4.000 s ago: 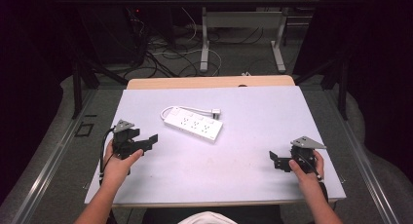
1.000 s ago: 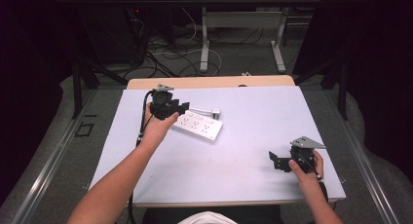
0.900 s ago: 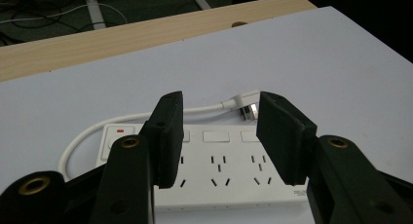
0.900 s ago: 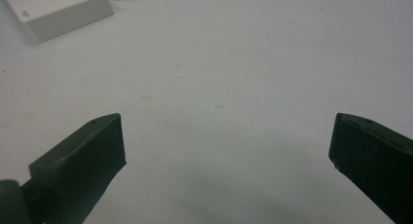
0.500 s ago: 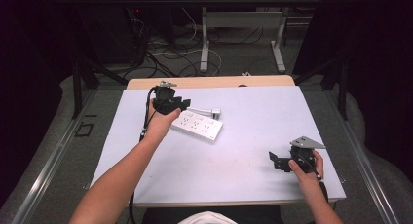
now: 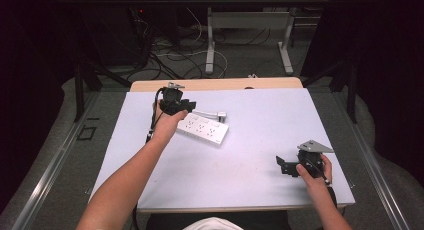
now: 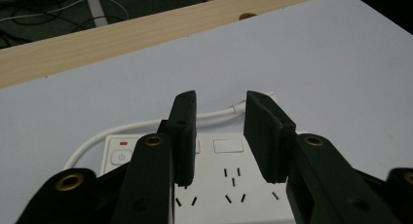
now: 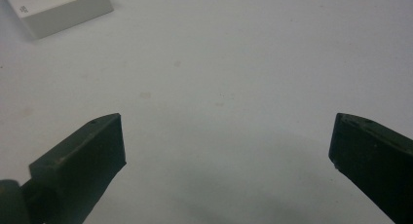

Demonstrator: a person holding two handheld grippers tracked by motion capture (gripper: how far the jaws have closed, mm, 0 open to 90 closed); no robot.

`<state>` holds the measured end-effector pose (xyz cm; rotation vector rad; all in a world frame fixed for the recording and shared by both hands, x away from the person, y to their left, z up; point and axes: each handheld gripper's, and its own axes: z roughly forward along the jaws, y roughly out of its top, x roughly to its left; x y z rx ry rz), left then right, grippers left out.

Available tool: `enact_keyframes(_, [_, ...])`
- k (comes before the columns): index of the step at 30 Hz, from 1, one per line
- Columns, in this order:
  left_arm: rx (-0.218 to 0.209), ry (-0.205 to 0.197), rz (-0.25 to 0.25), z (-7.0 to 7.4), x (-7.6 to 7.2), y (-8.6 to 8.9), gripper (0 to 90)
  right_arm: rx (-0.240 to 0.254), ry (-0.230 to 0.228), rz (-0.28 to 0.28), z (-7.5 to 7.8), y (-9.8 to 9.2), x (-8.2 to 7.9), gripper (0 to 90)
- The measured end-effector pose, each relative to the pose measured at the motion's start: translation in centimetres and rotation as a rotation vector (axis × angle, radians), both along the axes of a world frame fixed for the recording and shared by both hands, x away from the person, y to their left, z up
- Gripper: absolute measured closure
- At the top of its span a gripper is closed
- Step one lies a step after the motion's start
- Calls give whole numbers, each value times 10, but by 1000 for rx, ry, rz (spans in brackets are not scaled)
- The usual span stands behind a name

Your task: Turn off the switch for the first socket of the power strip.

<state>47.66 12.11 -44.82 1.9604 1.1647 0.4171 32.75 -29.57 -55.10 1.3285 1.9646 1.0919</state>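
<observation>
A white power strip (image 6: 204, 130) lies slanted on the white table (image 6: 260, 120), its white cable (image 7: 146, 123) curling behind it to a grey plug (image 6: 211, 114). My left gripper (image 6: 186, 106) hovers over the strip's switch end. In the left gripper view its jaws (image 7: 220, 101) stand a little apart above the sockets of the power strip (image 7: 229, 187), with nothing between them. My right gripper (image 6: 283, 165) rests near the table's front right, held by a hand. It is wide open (image 8: 226, 131) over bare table. A corner of the strip (image 8: 58, 7) shows far off.
A wooden table edge (image 6: 215, 84) borders the white top at the back. Beyond it, cables and desk legs (image 6: 211, 45) cover the floor. Dark curtains flank both sides.
Four seconds ago my left gripper was at the front left; it has since reached to the power strip's end. Over the last second it barely shifted. The right gripper stayed put.
</observation>
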Motion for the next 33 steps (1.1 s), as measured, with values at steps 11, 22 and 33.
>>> enact_keyframes(11, [11,-10,14,1,10,-6,687,-1,7,5,0,0,0,0])
enact_keyframes(22, [62,-25,29,-1,20,-9,743,-3,9,8,-1,0,0,0])
enact_keyframes(33, [112,-5,54,-7,26,-9,858,-8,17,12,-2,2,0,0])
